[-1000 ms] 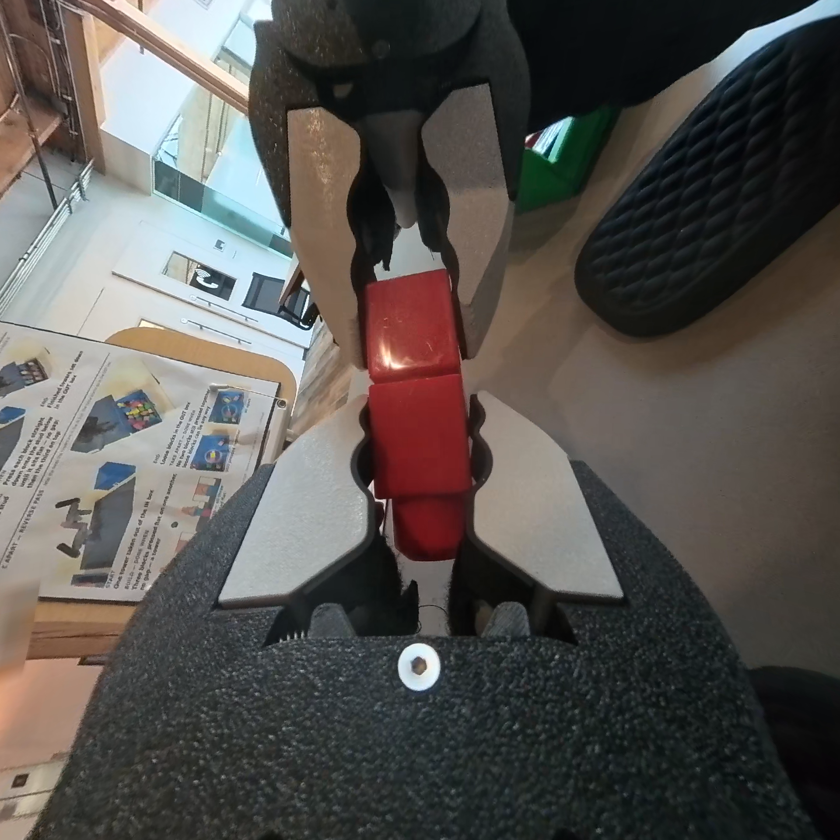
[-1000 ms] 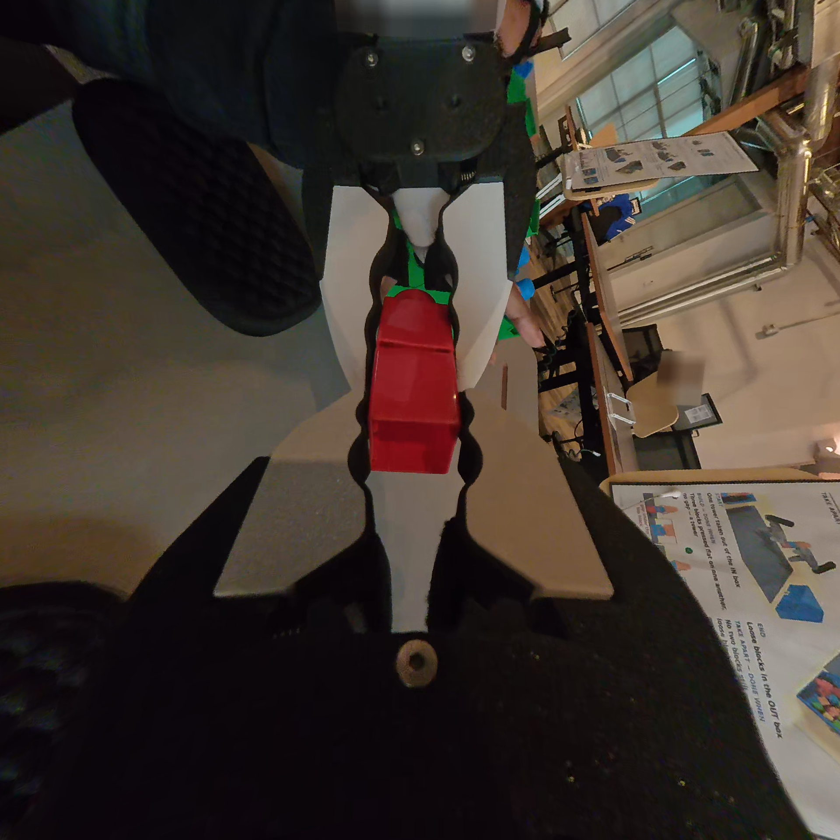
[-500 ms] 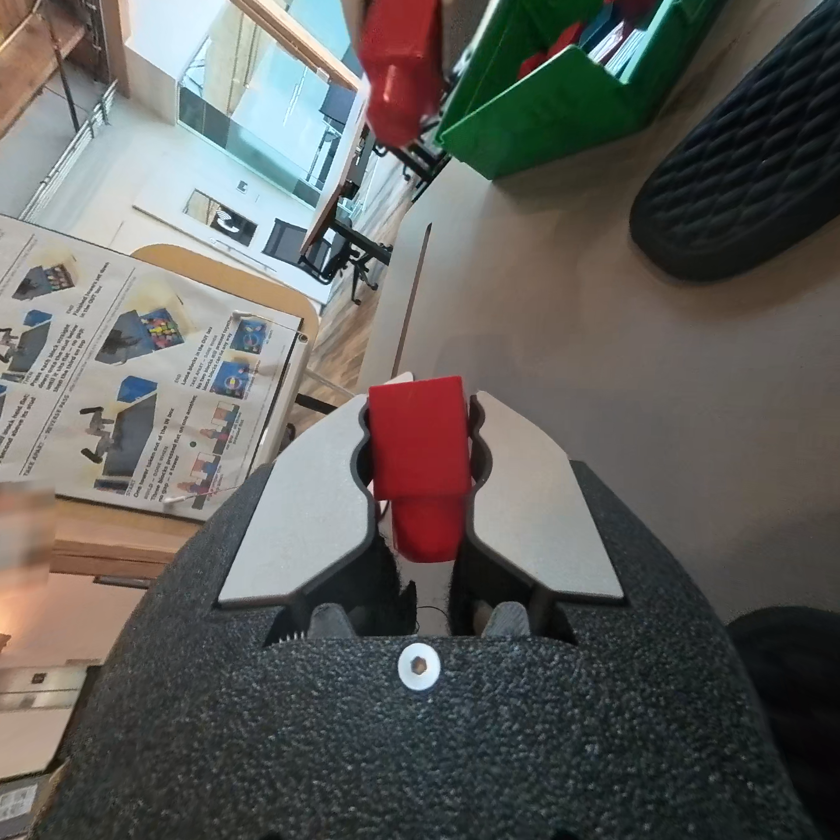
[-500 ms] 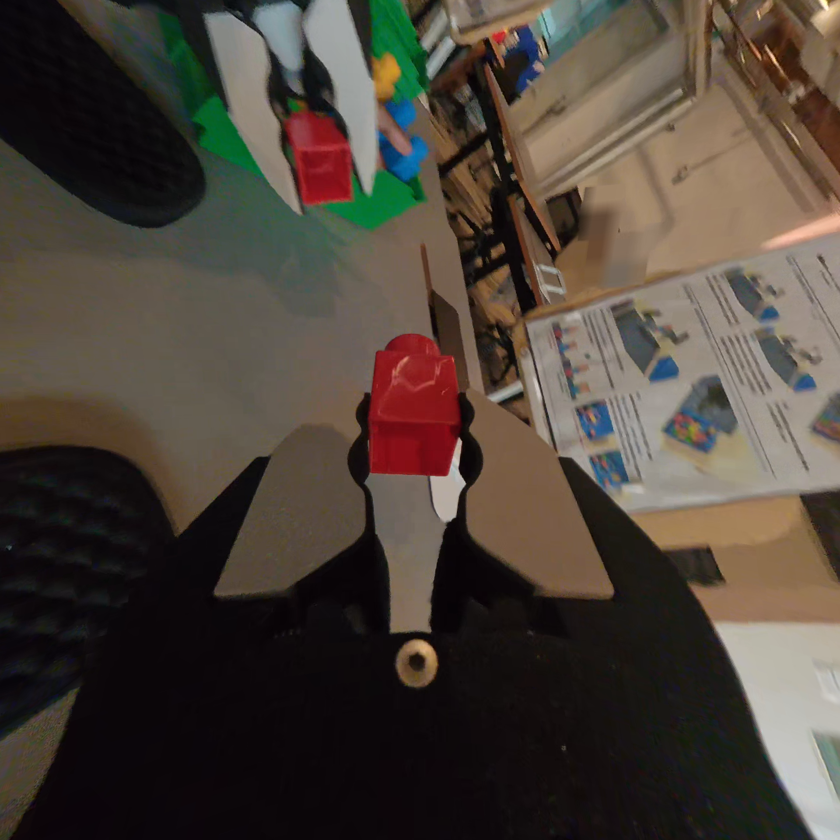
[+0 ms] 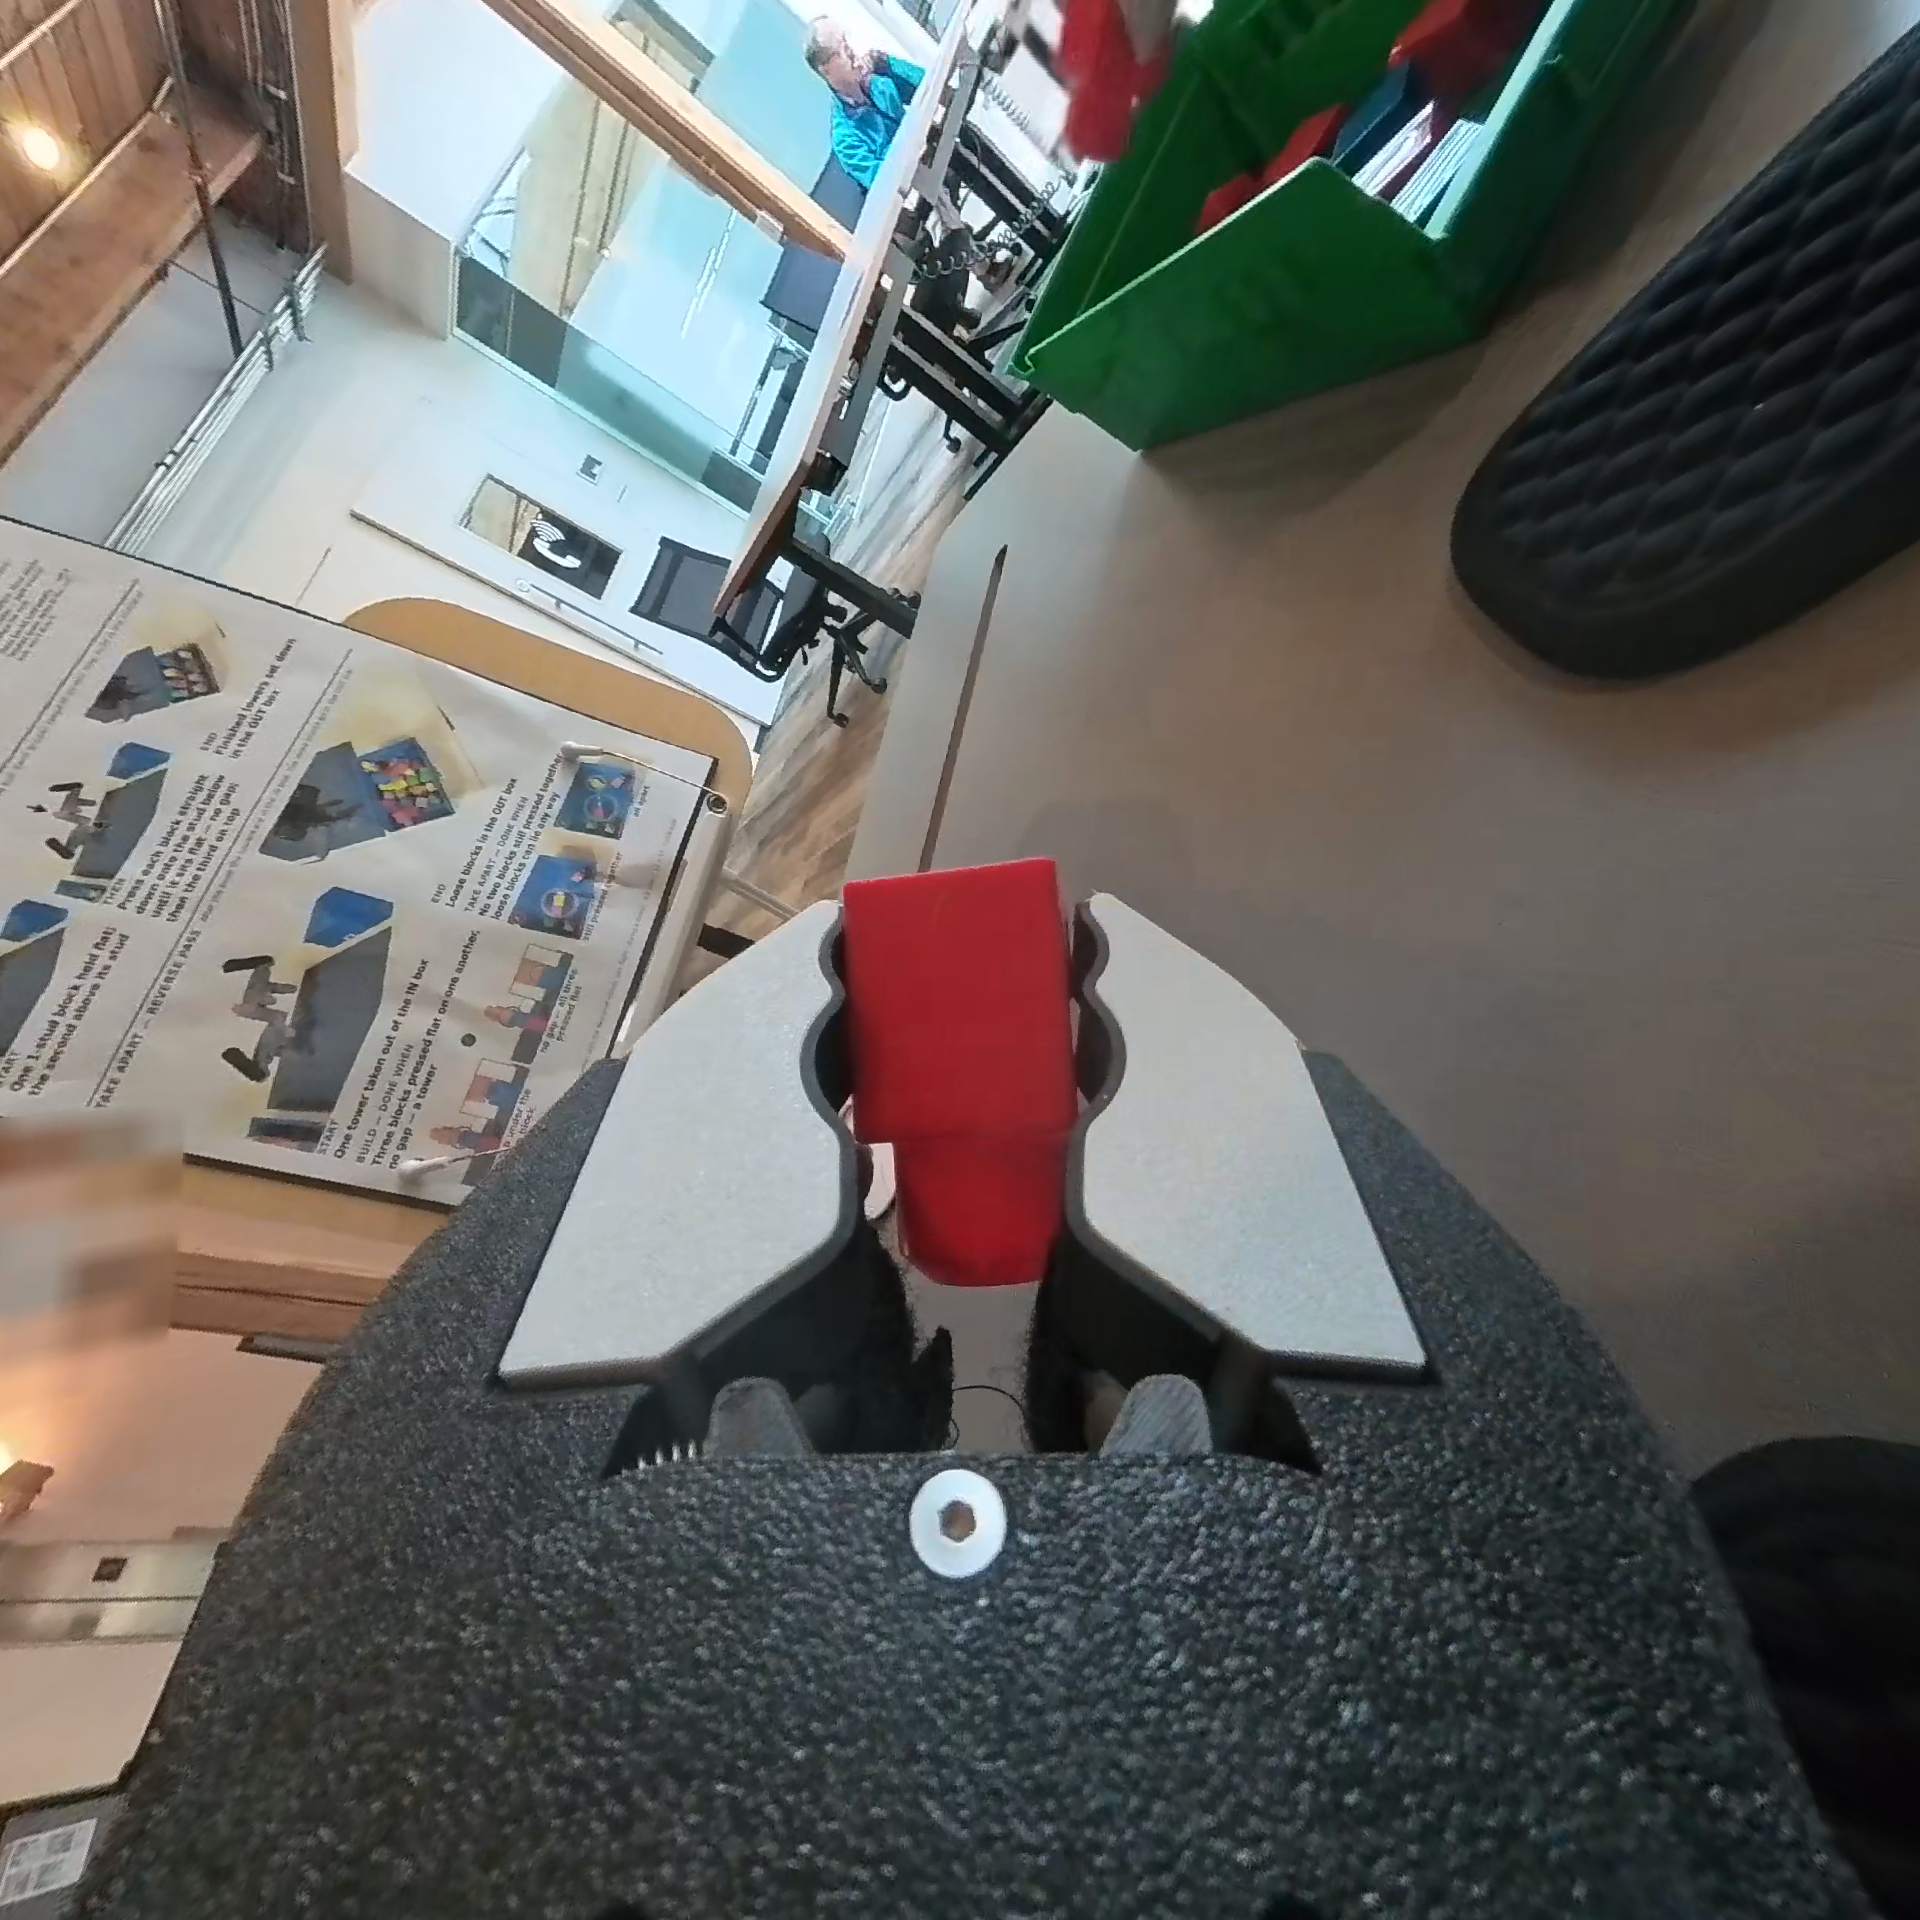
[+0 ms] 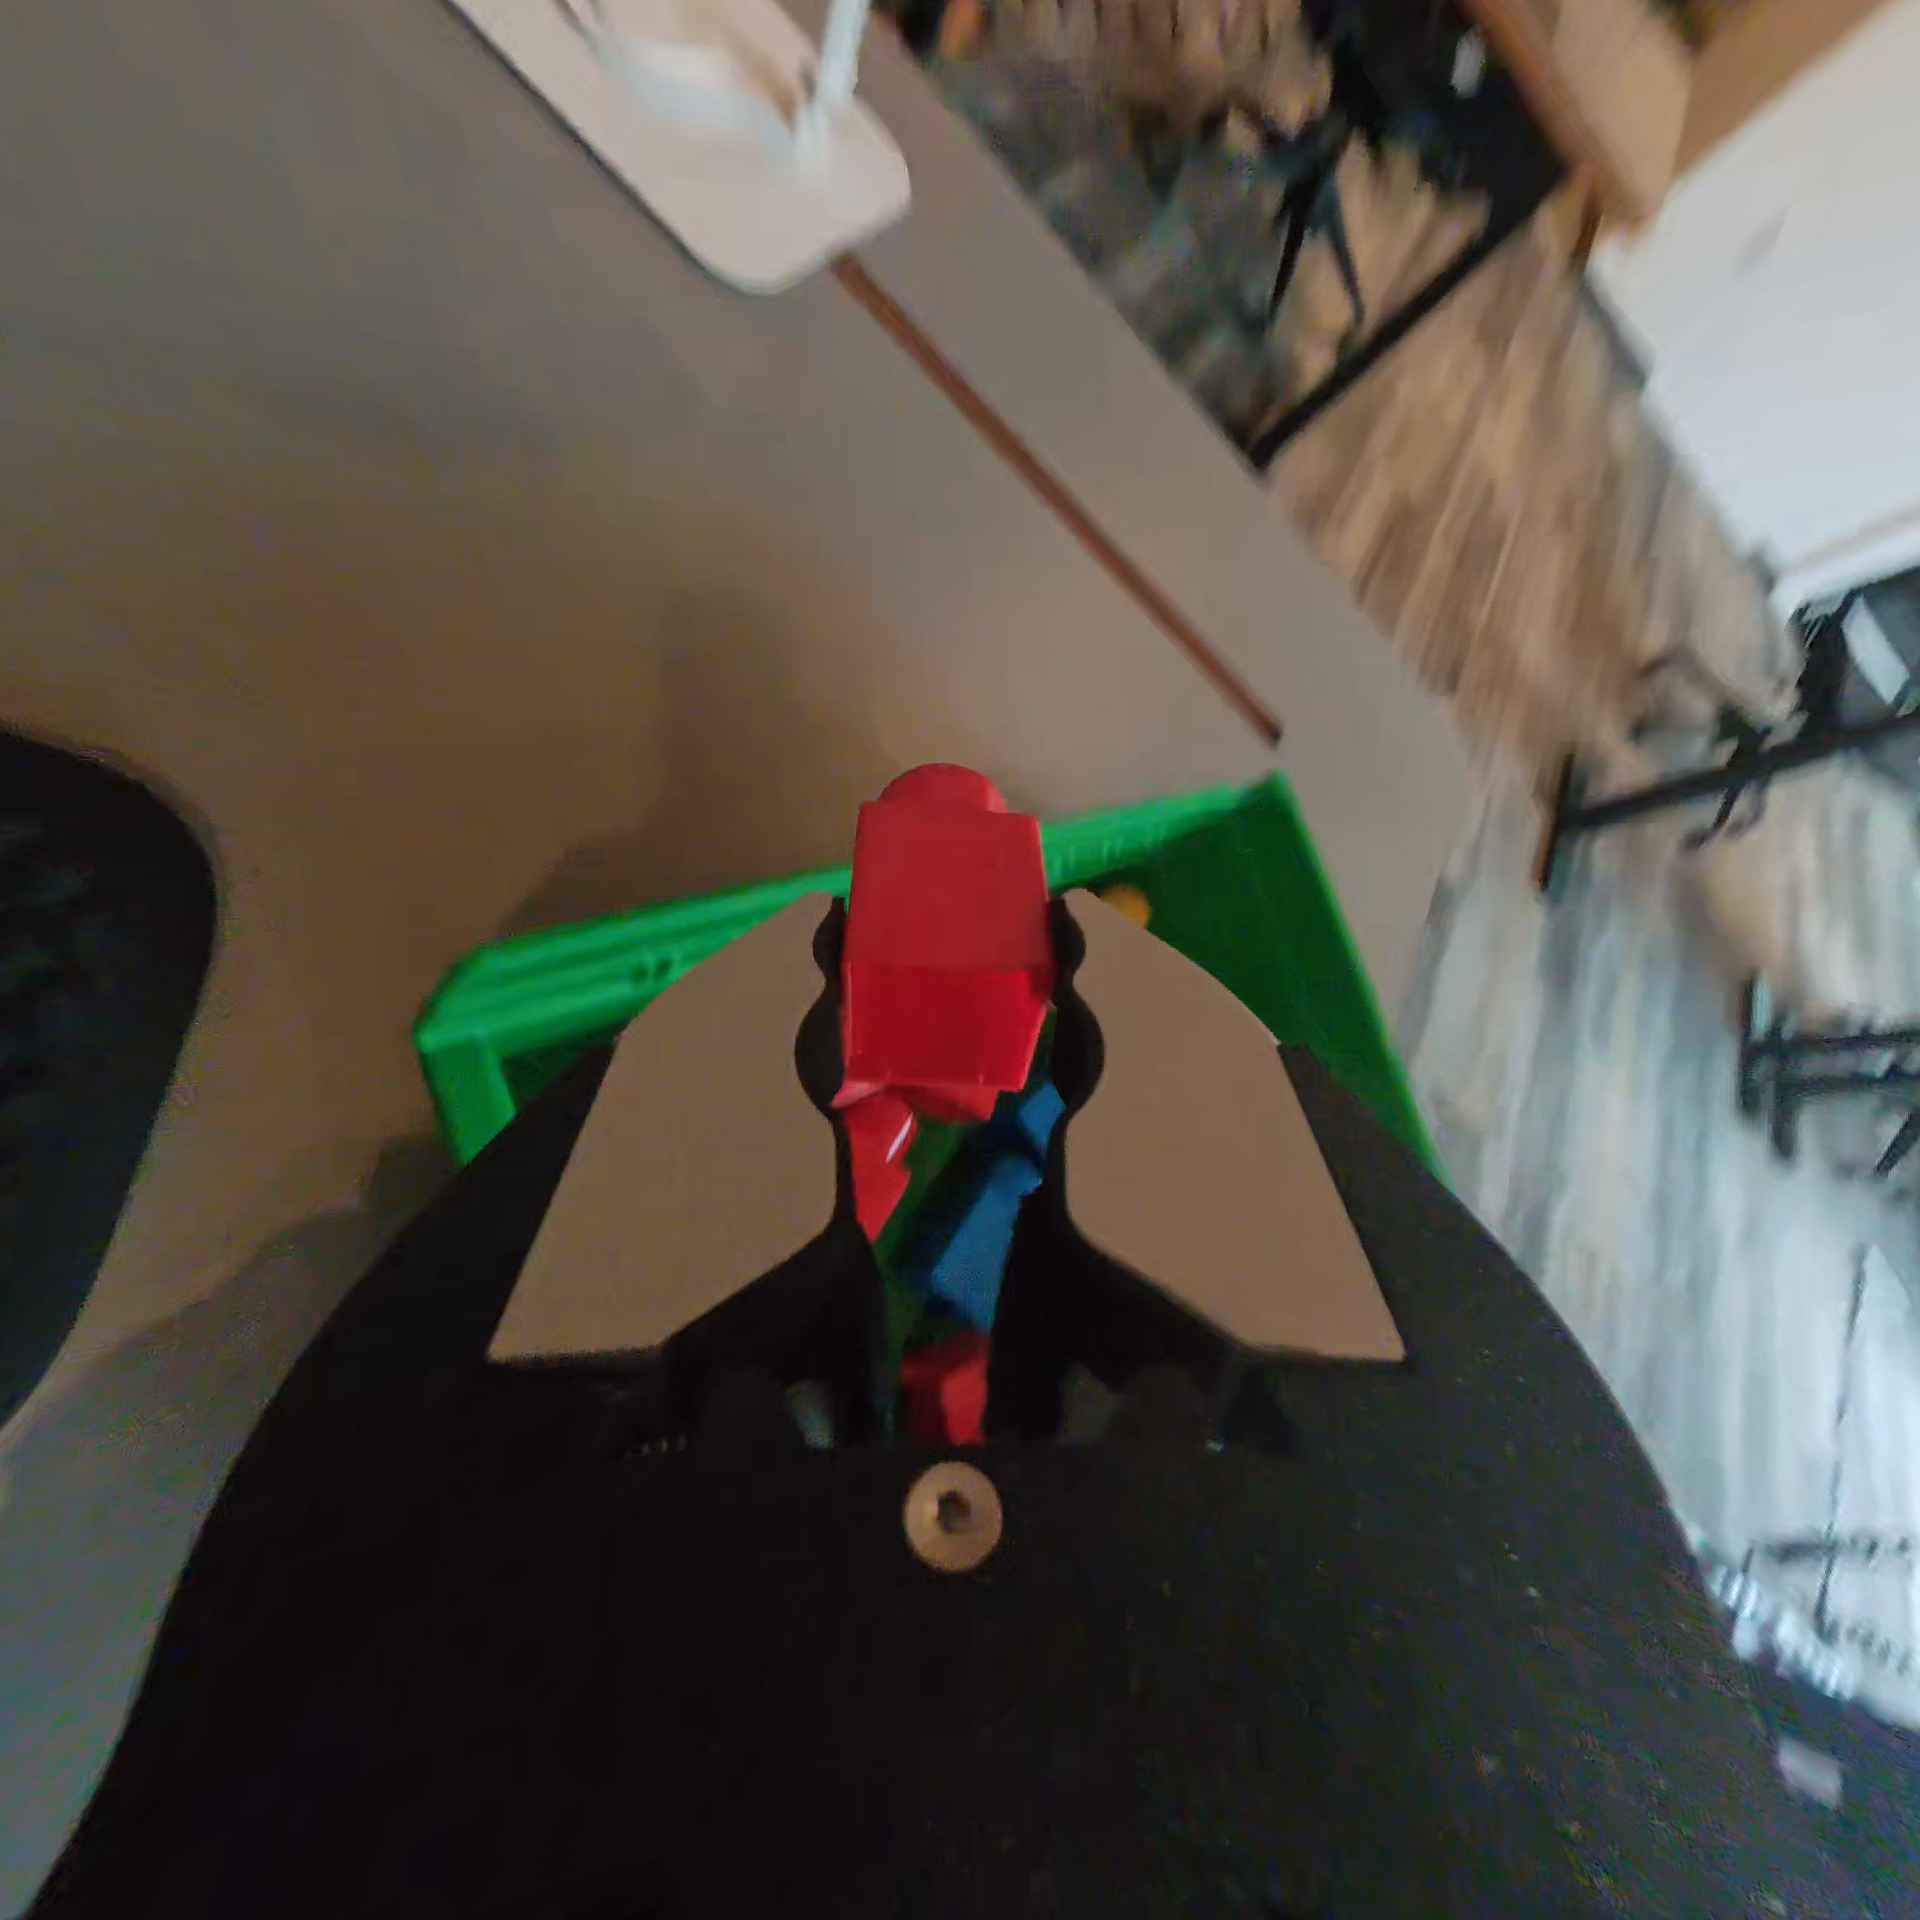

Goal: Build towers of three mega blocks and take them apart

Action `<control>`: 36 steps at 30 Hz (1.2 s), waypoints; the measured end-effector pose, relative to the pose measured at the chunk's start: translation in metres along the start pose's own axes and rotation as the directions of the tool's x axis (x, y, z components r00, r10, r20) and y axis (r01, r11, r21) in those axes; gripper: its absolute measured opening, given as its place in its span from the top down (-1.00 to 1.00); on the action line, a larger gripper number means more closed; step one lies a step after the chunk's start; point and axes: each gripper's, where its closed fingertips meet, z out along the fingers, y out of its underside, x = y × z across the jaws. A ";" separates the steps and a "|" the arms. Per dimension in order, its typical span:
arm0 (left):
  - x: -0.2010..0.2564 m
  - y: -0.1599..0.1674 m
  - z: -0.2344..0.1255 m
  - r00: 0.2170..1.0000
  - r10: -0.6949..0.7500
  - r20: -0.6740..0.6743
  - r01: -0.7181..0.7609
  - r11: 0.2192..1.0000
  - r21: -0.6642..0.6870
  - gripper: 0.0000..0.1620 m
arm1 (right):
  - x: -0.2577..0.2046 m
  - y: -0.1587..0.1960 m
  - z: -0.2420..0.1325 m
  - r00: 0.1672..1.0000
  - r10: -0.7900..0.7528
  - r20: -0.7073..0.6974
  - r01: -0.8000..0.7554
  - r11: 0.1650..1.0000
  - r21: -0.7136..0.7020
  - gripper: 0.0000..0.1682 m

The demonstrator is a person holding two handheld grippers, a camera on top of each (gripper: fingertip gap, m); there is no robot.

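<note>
- Left gripper (image 5: 958,1013) was clamped on a red block (image 5: 956,1023), stud end pointing back toward the camera, flat end forward. Fingers narrow, snug on both side faces.
- Right gripper (image 6: 940,997) was pinching its own red block (image 6: 943,971), stud forward at 12 o'clock. Grip narrow, block sitting at the fingertips.
- Right wrist view was smeared w/ motion blur, so fine detail was hard to call.
- Green bin (image 6: 1288,914) sat right under and behind the right gripper; blue block (image 6: 987,1216) and more red pieces showed thru the gap between the fingers, inside it.
- In the left wrist view, a green bin (image 5: 1278,312) lay at 1 o'clock, well apart from the left gripper. Black pad (image 5: 1714,416) at 2 o'clock on the tan table (image 5: 1403,883). Instruction sheet (image 5: 312,883) at 9 o'clock.
- Judgement: take-apart phase, blocks separated, the right one due for the drop.
- To do it well, I'd say: get the right block fully over the bin interior, not the rim, before opening; release low so it doesn't bounce out.
- Left should hold firm, then follow to the bin at 1 o'clock.
- Risk: opening mid-swing could fling the block past the wall.
</note>
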 end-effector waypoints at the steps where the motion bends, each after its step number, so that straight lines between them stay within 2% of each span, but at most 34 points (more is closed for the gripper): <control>1: 0.000 0.000 0.000 1.000 0.002 0.001 -0.002 1.000 -0.001 0.52 | 0.001 0.015 0.002 0.999 0.036 0.005 -0.036 0.998 -0.060 0.57; 7: -0.002 0.001 0.000 1.000 0.005 0.008 -0.005 1.000 -0.001 0.52 | -0.021 0.079 0.000 0.984 0.135 0.113 -0.097 0.952 -0.289 0.57; 15: -0.001 0.002 0.001 1.000 0.012 0.011 -0.012 1.000 -0.007 0.52 | -0.050 0.124 -0.004 0.959 0.178 0.220 -0.069 0.901 -0.429 0.56; 24: -0.001 0.003 0.002 1.000 0.018 0.011 -0.018 1.000 -0.016 0.52 | -0.057 0.149 0.003 0.953 0.196 0.233 -0.065 0.879 -0.473 0.56; 36: 0.001 0.005 0.004 1.000 0.021 0.005 -0.021 1.000 -0.024 0.52 | -0.057 0.157 0.013 0.961 0.154 0.230 -0.022 0.870 -0.492 0.55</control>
